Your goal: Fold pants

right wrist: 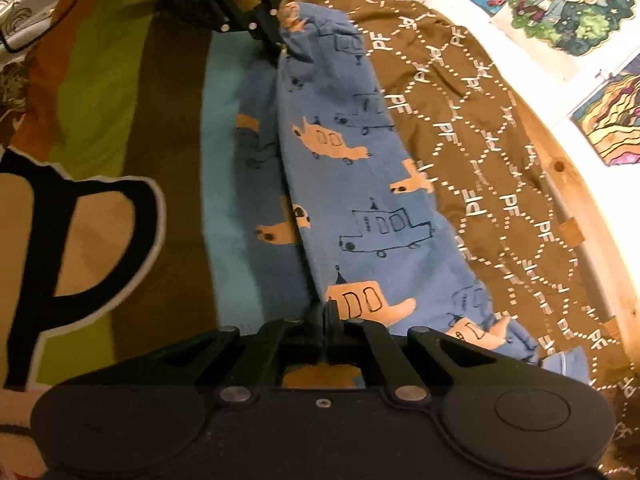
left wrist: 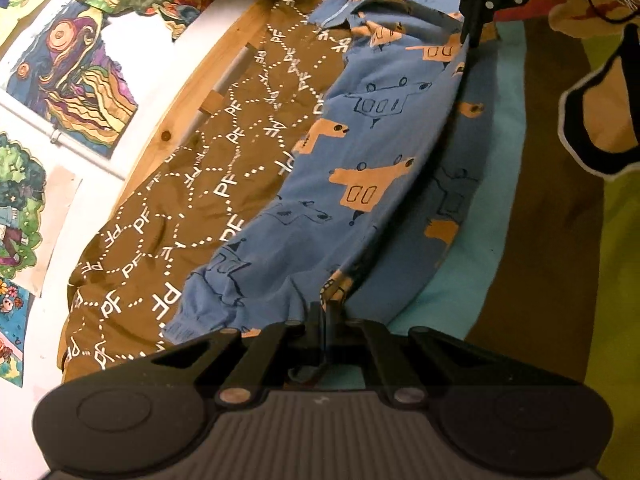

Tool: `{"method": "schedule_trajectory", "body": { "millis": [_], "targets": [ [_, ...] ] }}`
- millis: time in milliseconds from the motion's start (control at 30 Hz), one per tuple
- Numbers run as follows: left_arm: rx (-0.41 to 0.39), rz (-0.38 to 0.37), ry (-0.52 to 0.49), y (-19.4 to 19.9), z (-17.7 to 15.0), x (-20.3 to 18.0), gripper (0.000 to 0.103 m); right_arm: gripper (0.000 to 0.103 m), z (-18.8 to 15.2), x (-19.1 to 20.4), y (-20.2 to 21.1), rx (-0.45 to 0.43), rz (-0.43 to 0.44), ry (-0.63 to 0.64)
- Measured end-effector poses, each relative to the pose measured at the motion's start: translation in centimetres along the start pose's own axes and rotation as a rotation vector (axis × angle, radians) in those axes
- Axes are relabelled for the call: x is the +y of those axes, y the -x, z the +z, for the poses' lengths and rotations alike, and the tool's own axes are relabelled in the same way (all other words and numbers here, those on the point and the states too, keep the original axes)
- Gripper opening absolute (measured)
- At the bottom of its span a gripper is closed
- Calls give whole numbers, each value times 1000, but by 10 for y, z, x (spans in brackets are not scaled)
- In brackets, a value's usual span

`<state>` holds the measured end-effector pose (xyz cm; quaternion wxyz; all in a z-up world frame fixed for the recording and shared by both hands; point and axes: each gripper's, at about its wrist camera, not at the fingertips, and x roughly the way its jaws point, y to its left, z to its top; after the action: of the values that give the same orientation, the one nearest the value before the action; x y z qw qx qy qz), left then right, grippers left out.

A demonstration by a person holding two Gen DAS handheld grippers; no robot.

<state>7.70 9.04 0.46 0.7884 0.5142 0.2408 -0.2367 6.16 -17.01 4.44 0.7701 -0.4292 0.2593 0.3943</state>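
Bed, striped cover | pants stretched lengthwise between both ends | left hand-held gripper clenched on cuff end | right hand-held gripper clenched on waist end

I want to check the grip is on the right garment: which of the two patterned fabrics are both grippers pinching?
The blue pants with orange vehicle prints, not the brown lettered fabric beside them.
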Motion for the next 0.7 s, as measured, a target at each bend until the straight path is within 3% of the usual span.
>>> {"method": "schedule_trajectory", "body": {
  "millis": [233,333,433,500,567,633,700],
  "targets": [
    [21,-45,7,-8,-2,0,1,0,-2,10,-17,36,33,9],
    [17,-85,46,-5,-1,6,8,4,-3,4,-21,30,41,-18],
    [16,-143,105,2,1,13,14,29,-6,-6,-12,25,52,-71],
    [5,-187,157,10,4,16,47,51,-10,-13,-3,27,59,-120],
    [-21,-207,203,19,11,16,63,60,-14,-22,10,45,57,-170],
    [-34,-237,263,22,21,20,71,74,-20,-31,27,68,55,-203],
    [-47,-272,349,21,34,25,91,93,-28,-40,45,90,36,-238]
  ]
}}
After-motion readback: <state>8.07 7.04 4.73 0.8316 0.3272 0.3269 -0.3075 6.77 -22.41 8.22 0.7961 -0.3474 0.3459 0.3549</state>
